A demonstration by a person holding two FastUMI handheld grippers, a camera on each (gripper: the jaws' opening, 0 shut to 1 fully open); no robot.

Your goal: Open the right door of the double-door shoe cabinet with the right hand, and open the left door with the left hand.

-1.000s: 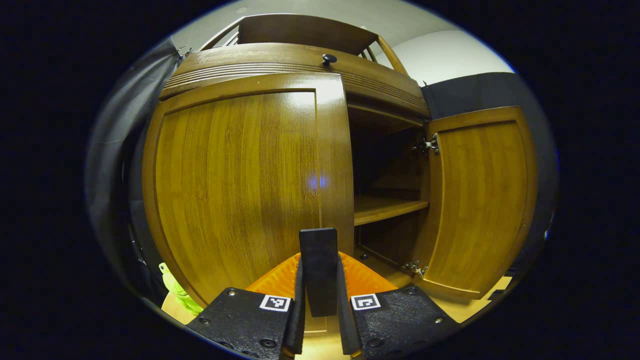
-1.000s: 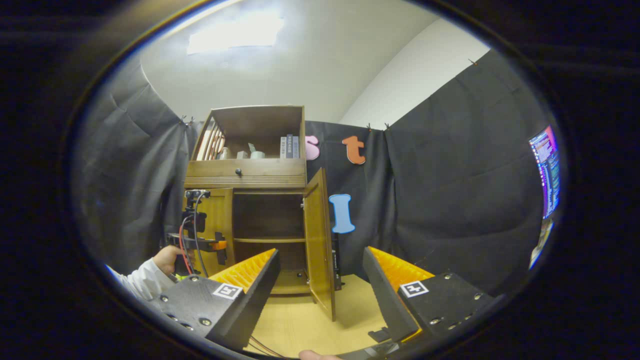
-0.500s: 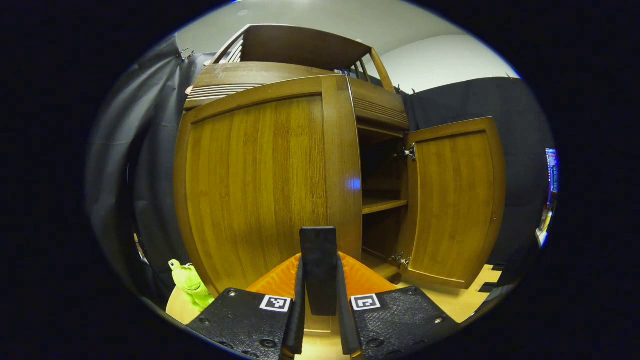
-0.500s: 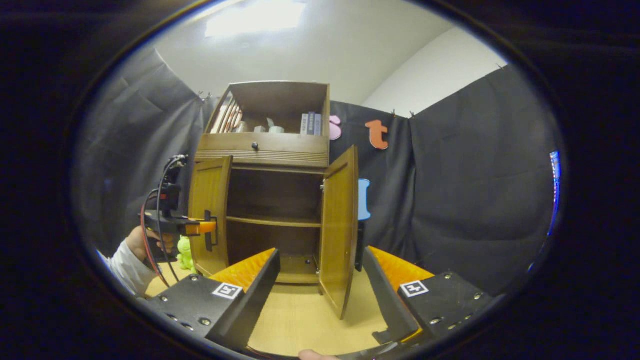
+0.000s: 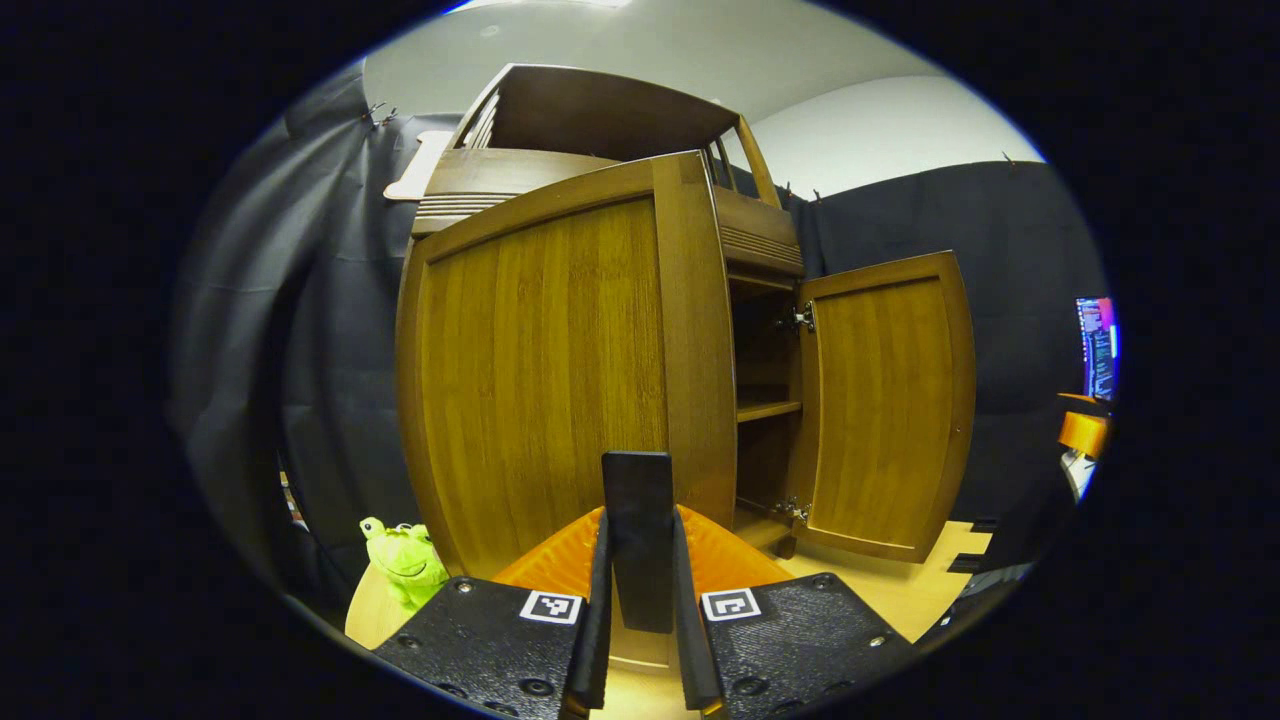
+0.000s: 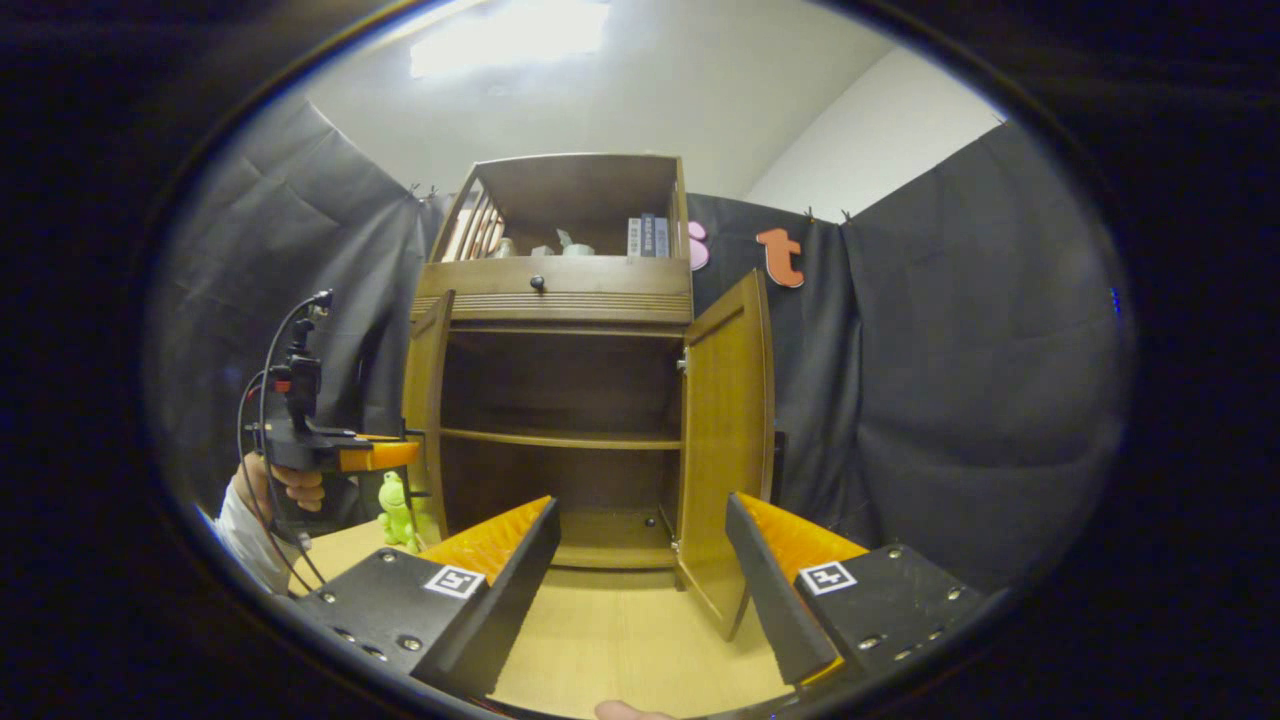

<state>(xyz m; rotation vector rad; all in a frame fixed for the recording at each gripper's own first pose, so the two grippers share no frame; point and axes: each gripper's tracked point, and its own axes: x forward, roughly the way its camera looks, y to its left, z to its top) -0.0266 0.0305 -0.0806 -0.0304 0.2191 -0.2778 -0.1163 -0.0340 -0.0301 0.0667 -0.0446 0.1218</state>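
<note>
One wooden shoe cabinet (image 6: 560, 420) was recorded standing on a pale wood floor (image 6: 610, 640) against black cloth, with an open upper shelf holding books (image 6: 648, 236) and small items, and a drawer front with a dark knob (image 6: 538, 283) below it. In the right gripper view, both doors were seen swung outward: the right door (image 6: 725, 440) stood wide open, edge-on toward the camera, and the left door (image 6: 428, 400) was angled out from its hinge side, exposing a dark interior with one shelf board (image 6: 560, 438). The left tool (image 6: 410, 462) was seen at the left door's free edge, held by a hand (image 6: 285, 485) in a pale sleeve. In the left gripper view, the left tool (image 5: 640, 560) was clenched on a dark handle (image 5: 638, 530) of the left door (image 5: 560, 350), both fingers being pressed against its sides; the door's panel was seen close ahead, and the right door (image 5: 880, 400), with hinges (image 5: 795, 318) visible, stood open beyond it. The right tool (image 6: 640, 570) was recorded released, its fingers spread well apart with nothing between them, held back from the cabinet and well apart from the right door. A green plush frog (image 6: 395, 505) was noted on the floor just beside the cabinet's left side, also seen at (image 5: 405, 555). A lit screen (image 5: 1097, 345) was noted at the far right edge of the left gripper view.
</note>
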